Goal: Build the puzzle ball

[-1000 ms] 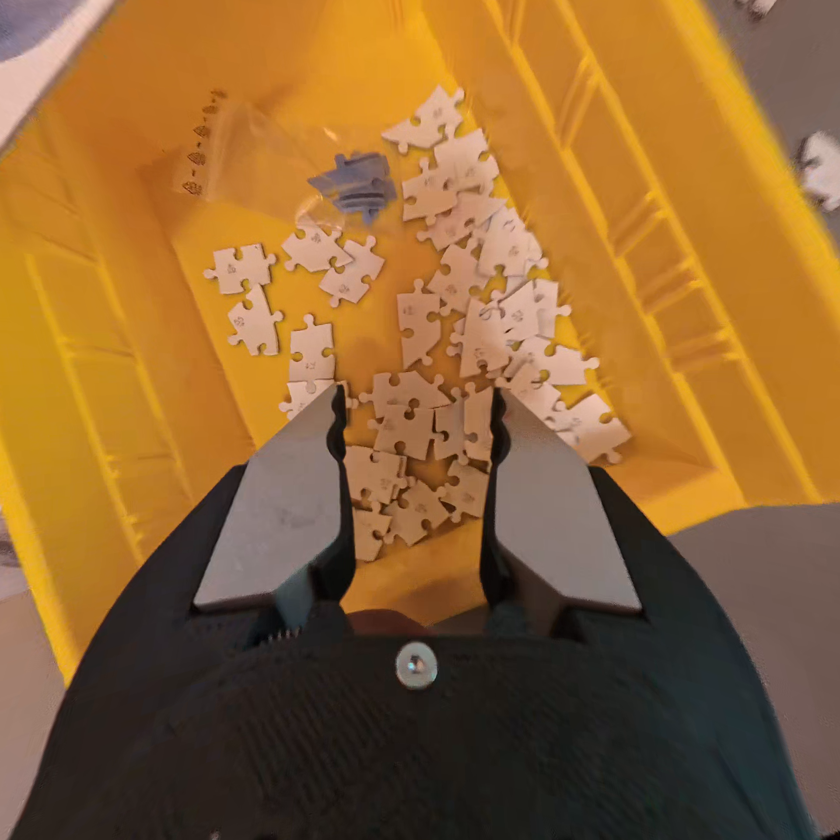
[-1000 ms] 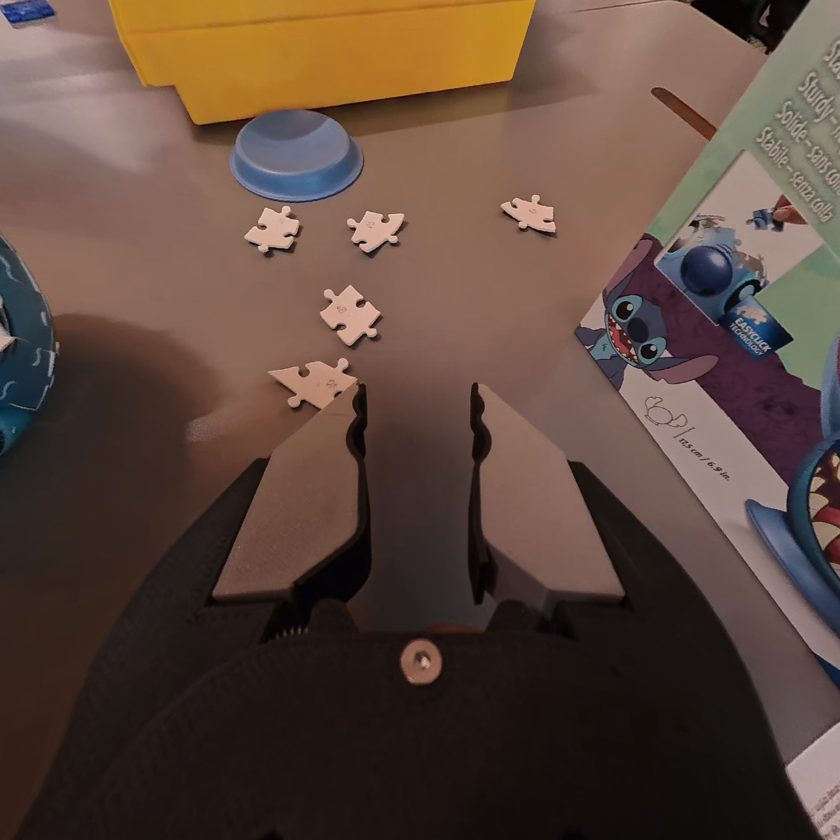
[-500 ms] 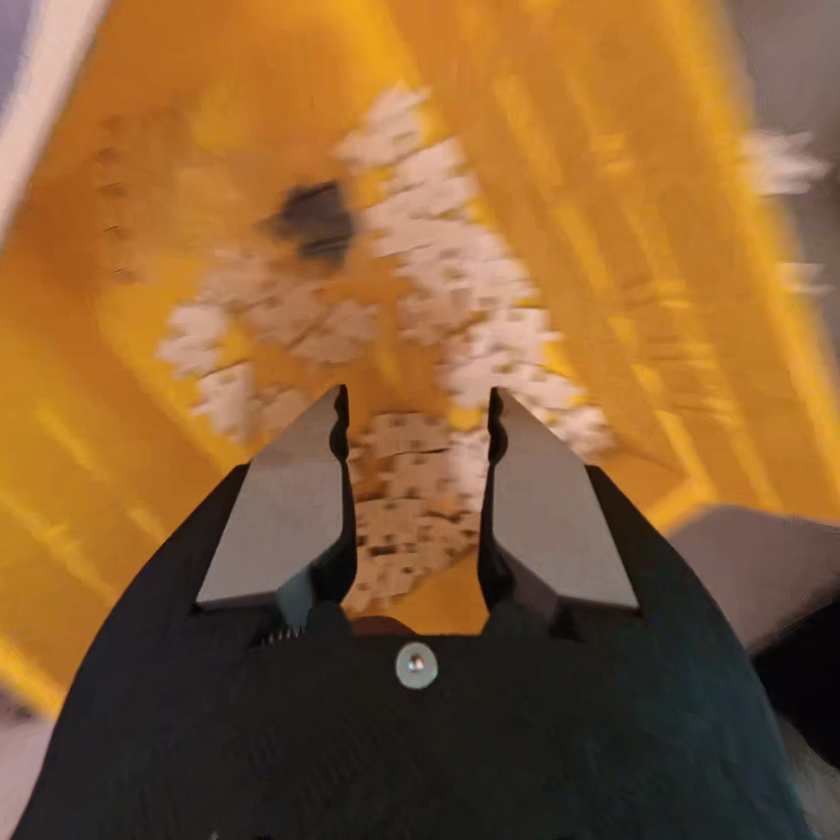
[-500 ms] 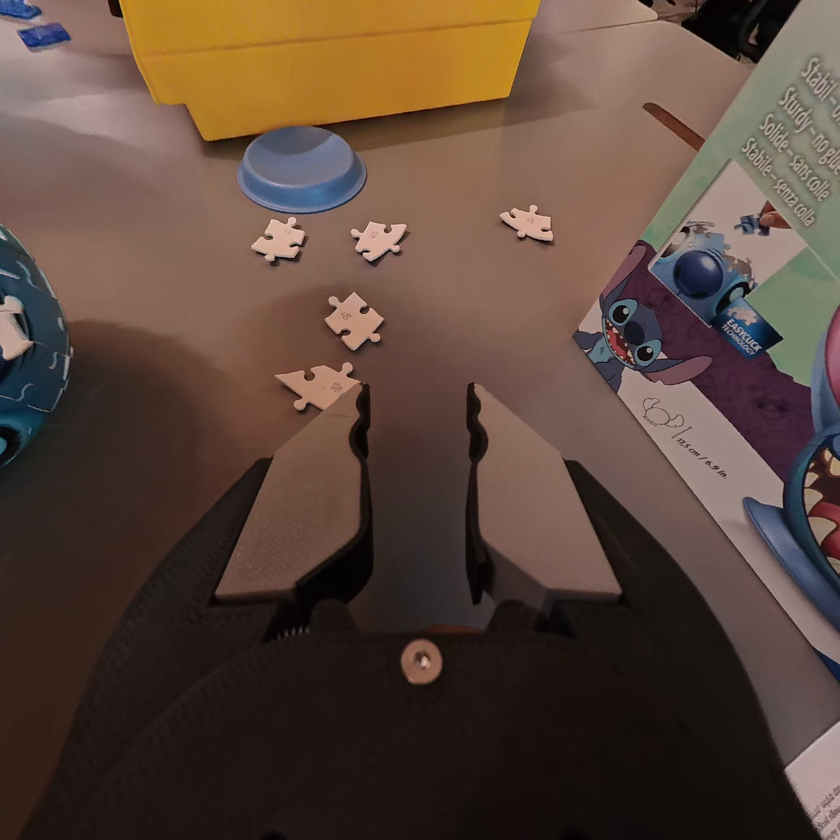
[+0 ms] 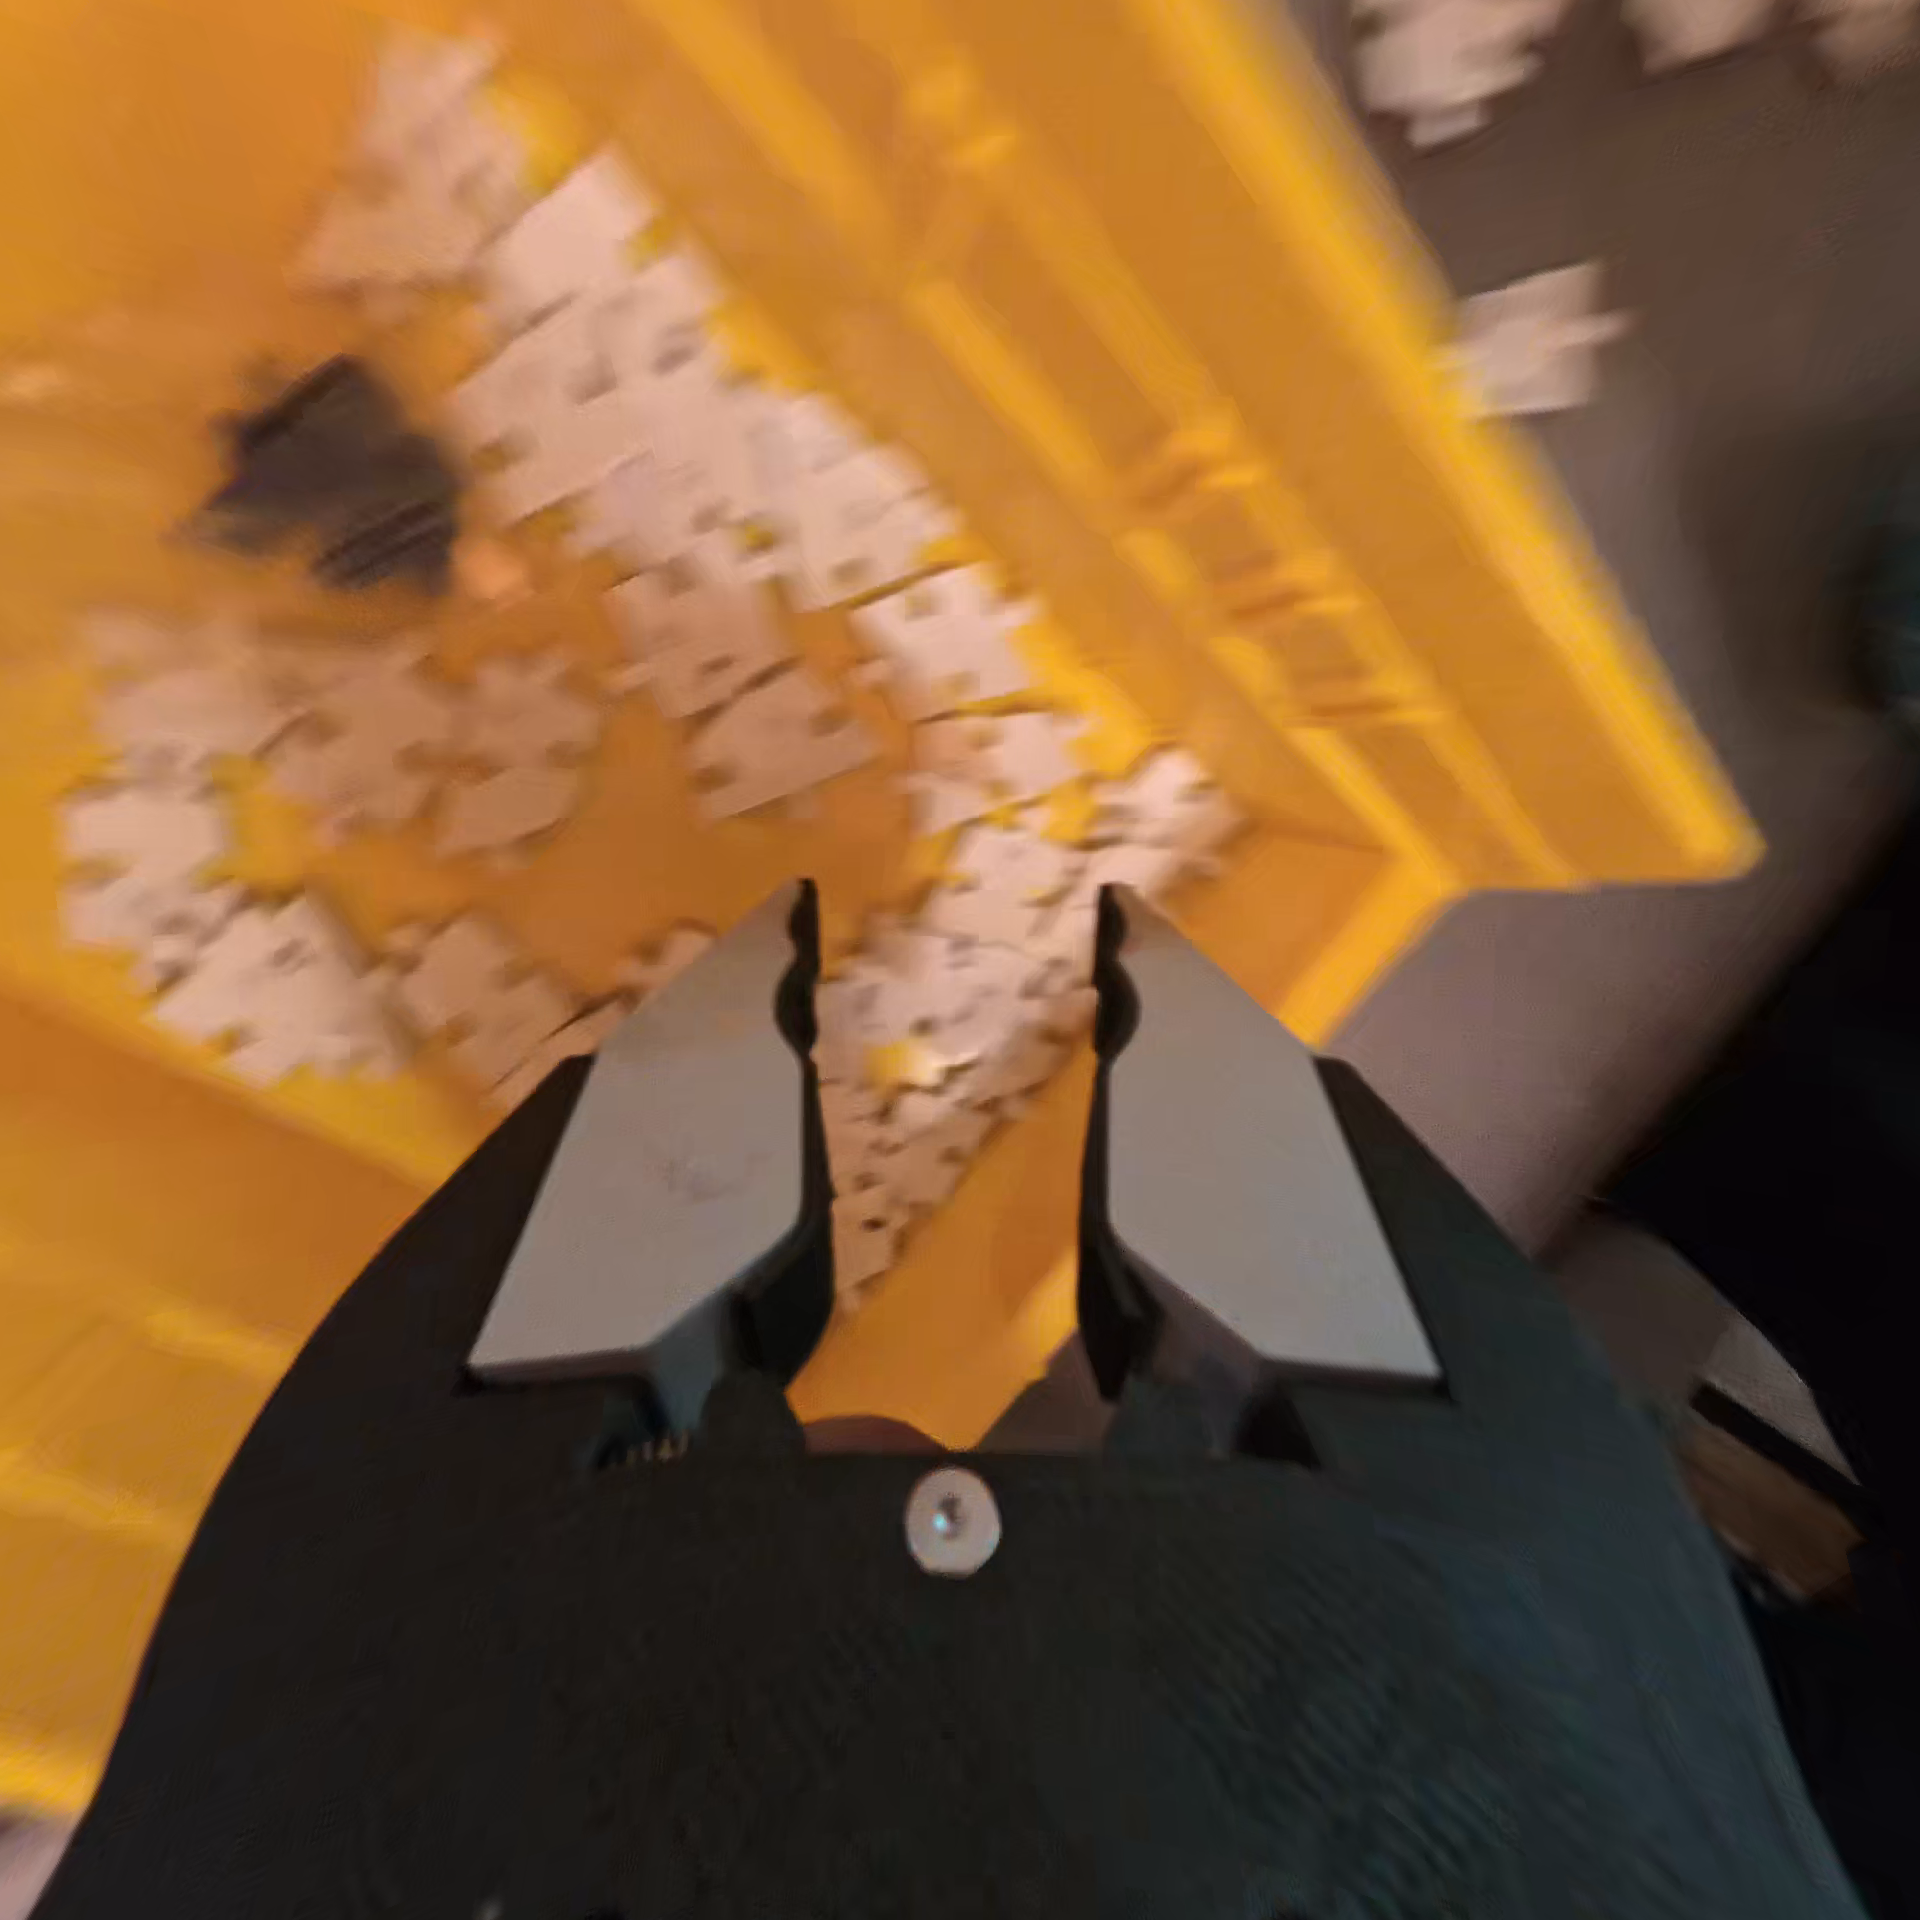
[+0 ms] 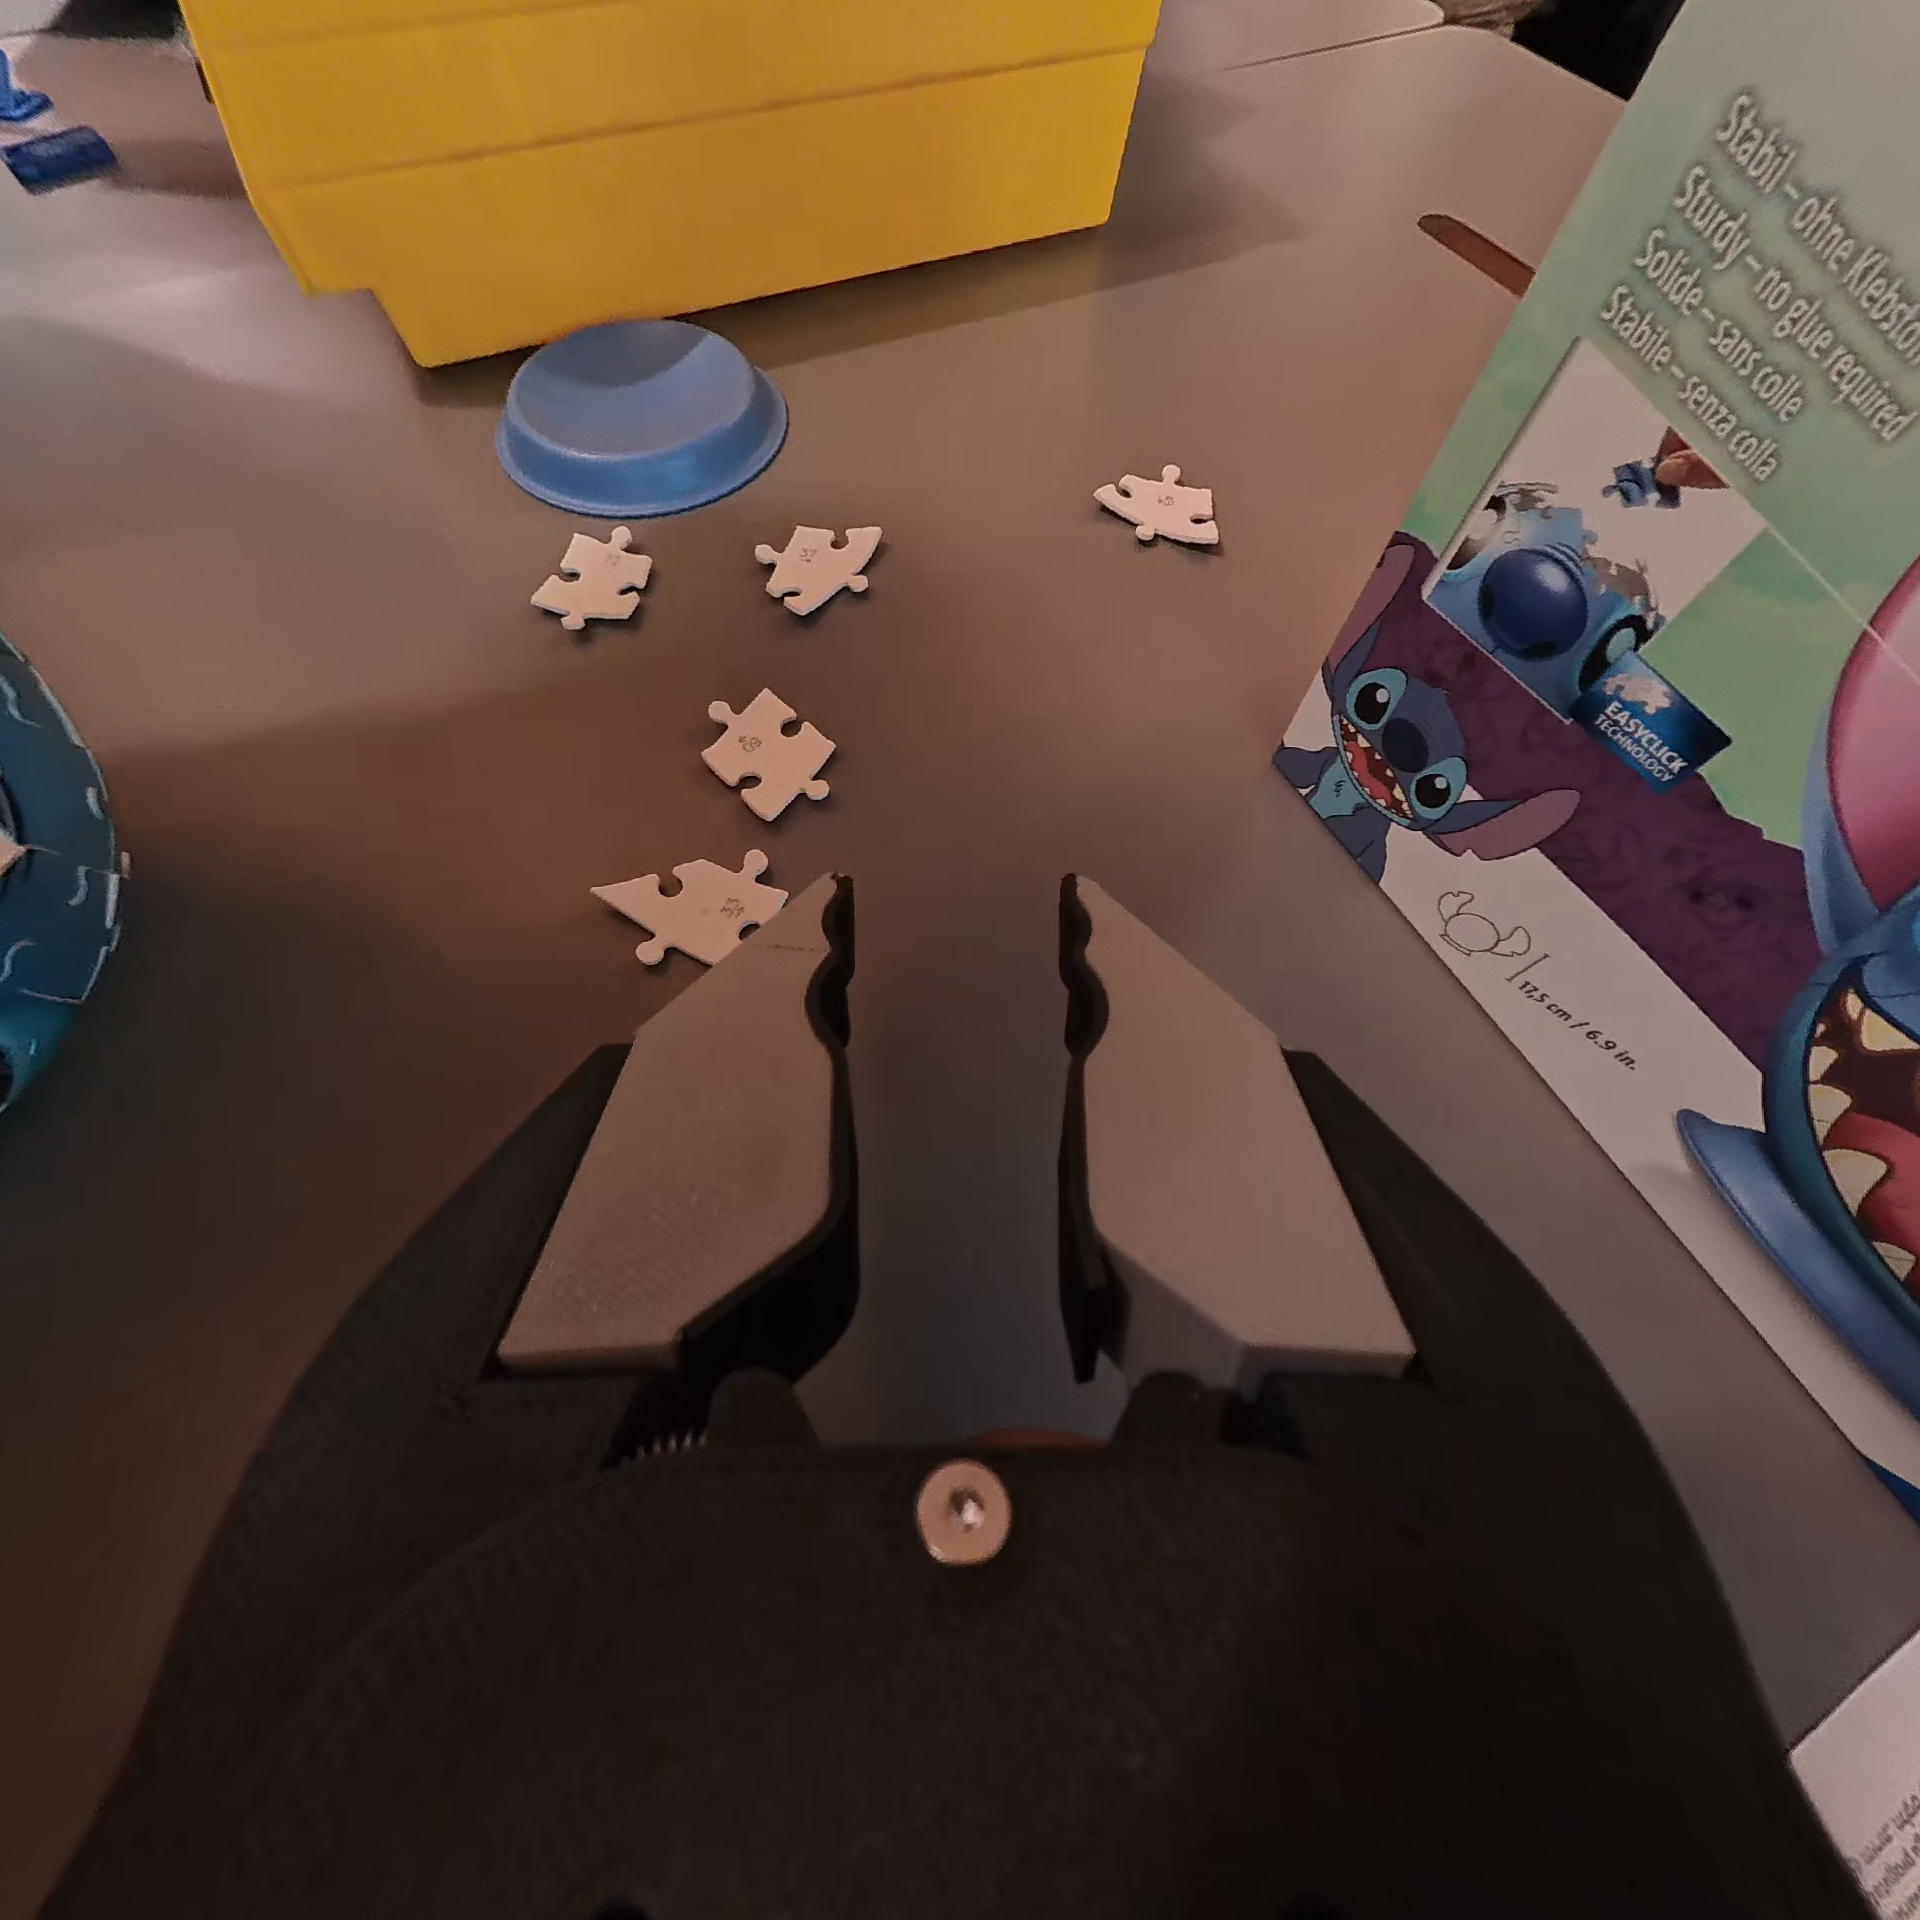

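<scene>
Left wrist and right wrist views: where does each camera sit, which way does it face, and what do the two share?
Left wrist view: on the left gripper, looking down into the yellow bin of blurred puzzle pieces; its own open fingers show.
Right wrist view: on the right gripper, low over the grey table, facing loose pieces, a blue stand and the puzzle box; its own open fingers show.
Shared: the yellow bin and the table.
</scene>
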`<state>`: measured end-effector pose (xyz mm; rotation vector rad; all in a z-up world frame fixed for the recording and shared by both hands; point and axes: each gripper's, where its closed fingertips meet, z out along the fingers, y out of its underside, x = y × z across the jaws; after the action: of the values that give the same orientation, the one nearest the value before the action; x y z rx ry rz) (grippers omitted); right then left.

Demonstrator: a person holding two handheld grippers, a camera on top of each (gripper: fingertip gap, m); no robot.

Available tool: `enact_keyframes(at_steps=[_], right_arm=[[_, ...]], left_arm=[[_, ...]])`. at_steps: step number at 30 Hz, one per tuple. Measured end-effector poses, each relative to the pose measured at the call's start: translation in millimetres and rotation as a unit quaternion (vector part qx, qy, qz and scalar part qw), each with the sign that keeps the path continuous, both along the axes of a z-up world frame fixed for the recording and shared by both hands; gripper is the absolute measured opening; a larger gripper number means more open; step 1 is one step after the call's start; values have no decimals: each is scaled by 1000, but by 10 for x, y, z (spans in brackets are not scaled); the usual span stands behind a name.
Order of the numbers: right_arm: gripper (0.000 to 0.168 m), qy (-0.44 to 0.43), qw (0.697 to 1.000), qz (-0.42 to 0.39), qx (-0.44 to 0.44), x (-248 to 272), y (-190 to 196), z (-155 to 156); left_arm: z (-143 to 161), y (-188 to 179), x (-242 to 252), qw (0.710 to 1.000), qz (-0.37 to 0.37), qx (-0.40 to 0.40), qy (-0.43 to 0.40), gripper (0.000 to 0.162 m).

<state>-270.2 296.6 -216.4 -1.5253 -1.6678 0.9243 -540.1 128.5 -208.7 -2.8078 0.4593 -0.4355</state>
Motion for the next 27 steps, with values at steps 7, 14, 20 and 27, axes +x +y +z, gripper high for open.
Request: enact_keyframes(at_steps=[7,14,20,27], right_arm=[[36,7,1000,1,-17,4,8,25],[36,9,1000,-6,-9,5,25,31],[35,29,999,-4,-18,4,33,91],[36,62,998,-13,-24,30,69,193]], left_arm=[[-374,-51,56,987,-81,4,138,45],[-250,81,-333,991,6,4,134,62],[-136,-7,264,992,-99,44,63,60],[-323,51,144,992,-72,19,103,66]])
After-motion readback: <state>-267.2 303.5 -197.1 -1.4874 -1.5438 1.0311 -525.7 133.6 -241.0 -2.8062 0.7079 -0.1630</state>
